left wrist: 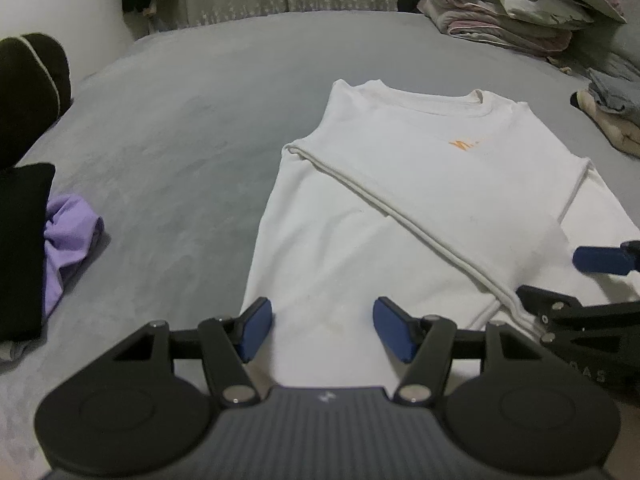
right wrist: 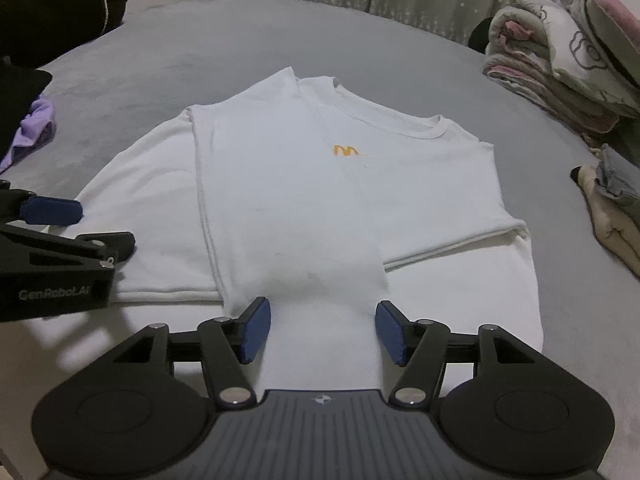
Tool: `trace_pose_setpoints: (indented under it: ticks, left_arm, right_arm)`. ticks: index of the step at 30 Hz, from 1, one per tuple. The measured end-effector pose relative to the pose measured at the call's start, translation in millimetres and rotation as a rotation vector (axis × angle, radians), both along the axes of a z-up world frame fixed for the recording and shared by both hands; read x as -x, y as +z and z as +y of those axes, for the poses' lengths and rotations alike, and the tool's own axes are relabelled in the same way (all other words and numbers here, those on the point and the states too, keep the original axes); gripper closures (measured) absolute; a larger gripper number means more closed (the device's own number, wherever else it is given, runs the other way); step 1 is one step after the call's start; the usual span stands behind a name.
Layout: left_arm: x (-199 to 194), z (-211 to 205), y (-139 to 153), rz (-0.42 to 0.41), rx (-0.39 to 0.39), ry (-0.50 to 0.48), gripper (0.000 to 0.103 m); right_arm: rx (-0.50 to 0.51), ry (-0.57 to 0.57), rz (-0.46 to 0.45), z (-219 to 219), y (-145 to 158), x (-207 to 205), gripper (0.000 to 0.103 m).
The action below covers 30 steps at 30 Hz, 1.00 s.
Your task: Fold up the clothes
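Purple cloth (left wrist: 68, 236): lying crumpled at the bed's left edge, beside a black item, well apart from the work.
Left gripper (left wrist: 322, 326): hovering over the near left part of the shirt, jaws standing about half apart, pads gripping nothing.
Shirt (right wrist: 280, 200): lying flat, logo up, in the middle of the grey bed (left wrist: 180, 120), collar at the far end, both side panels already folded inward across the front.
Handling: looking light, soft and limp; likely sagging and creasing wherever it is unsupported, and the folded layers may be slipping over each other if dragged.
Where to grip: judging by the layout, the near hem, pinching all layers at both corners together for the lengthwise fold.
Right gripper (right wrist: 324, 326): poised over the near end of the folded panel, jaws about half apart, cloth passing beneath them but not pinched.
Bedding (right wrist: 568, 60): sitting stacked at far right, clear of the shirt.
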<state>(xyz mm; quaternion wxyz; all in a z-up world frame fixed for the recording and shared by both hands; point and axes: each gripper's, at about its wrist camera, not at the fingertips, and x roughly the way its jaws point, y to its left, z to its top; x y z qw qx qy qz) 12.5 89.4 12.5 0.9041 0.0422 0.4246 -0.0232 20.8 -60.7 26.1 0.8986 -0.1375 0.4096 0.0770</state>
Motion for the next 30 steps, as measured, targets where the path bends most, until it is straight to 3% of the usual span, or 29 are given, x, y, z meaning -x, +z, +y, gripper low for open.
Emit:
trace_pose_setpoints:
  ticks: [10, 15, 30]
  left_arm:
    - [18.1, 3.5, 3.0, -0.021, -0.010, -0.061, 0.044]
    - [23.9, 5.5, 3.1, -0.026, -0.014, -0.061, 0.043]
    - [23.8, 3.5, 1.5, -0.029, -0.031, -0.059, 0.041]
  right_arm:
    - [-0.008, -0.014, -0.023, -3.0, -0.4, 7.6, 0.043]
    - [0.006, -0.018, -0.028, -4.9, 0.7, 12.9, 0.035]
    - [-0.012, -0.011, -0.023, -13.2, 0.7, 13.6, 0.033]
